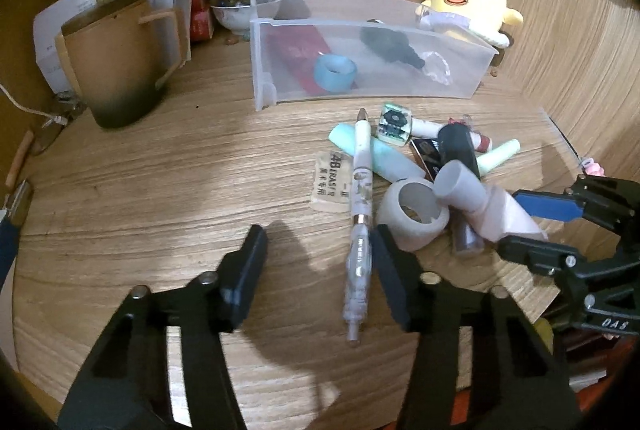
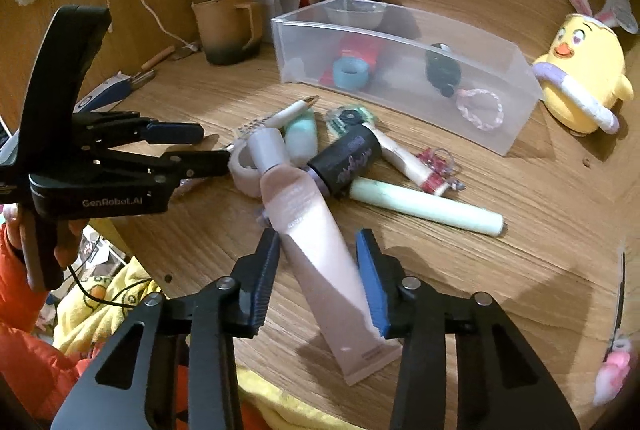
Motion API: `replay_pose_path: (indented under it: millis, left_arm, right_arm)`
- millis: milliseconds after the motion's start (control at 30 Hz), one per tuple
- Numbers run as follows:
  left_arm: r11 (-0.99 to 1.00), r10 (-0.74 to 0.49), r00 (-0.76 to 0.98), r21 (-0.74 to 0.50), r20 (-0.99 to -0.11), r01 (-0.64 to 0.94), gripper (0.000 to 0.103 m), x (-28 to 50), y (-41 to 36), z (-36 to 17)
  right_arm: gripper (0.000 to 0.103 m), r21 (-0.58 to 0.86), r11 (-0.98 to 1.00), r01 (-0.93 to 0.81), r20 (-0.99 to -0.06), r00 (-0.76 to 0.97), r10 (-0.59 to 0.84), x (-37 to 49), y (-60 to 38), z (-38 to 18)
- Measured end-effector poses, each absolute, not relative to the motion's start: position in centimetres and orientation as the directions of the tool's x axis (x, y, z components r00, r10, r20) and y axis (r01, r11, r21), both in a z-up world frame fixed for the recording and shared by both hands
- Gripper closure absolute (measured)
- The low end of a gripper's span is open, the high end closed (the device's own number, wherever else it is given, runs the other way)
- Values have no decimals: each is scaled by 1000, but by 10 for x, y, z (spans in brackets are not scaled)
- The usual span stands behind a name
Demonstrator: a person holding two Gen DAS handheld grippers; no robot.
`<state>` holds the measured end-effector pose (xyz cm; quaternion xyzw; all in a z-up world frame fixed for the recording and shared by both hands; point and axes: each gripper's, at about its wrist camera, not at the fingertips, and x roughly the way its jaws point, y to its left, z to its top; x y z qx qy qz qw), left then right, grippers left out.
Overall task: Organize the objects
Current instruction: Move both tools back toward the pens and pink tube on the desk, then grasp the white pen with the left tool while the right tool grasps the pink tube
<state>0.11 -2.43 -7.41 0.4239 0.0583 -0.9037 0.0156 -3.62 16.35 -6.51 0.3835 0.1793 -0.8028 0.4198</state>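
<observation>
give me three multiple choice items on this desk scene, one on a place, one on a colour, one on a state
1. Where does the blue tape roll lie?
A. inside the clear plastic bin
B. on the wooden desk by the pen
C. on top of the mug

2. What colour is the plush chick?
A. green
B. yellow
C. black

3. How does the right tool stand to the pink tube?
A. clamped shut on it and lifting it
B. far from it, over the bin
C. open, with a finger on each side of it

Key:
1 A: the roll shows through the bin's clear wall, beside a red packet.
2 B: its body is yellow, with bunny ears.
3 C: a gap shows between each finger and the tube, which lies on the desk.
</observation>
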Motion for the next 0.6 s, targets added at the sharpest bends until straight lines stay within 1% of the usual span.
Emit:
replay_pose_path:
  millis: [33,67,133,233,400,600]
  left_arm:
    - [-993,25,-640,-92,-768,70,63,1,-23,-74]
    - [-994,25,-641,-85,-767,63,66,1,-20,-74]
    - [-997,20,-640,-67,-768,49,79,1,-15,-74]
    - [-998,16,-639,-48,-769,32,90,-1,-8,-74]
    - [-996,30,-640,-74,-768,43,92,-5,-10,-73]
    - [-995,20,-671,-77,-741,55,93,1,-14,-61]
  right_arm:
    - [67,35,-591,806,-765,-359,-534,-37,166,-65]
    - [67,36,-597,801,-765,-362,-532,-38,168,-64]
    - [67,40,-609,793,-765,-368,-529,-41,170,-64]
    - [66,45,-618,784,-768,-368,-524,-45,172,-63]
    - [65,80,-606,792,-775,-333,-537,-51,164,-64]
    - [65,41,-585,810,-778,-341,-527,-47,156,-67]
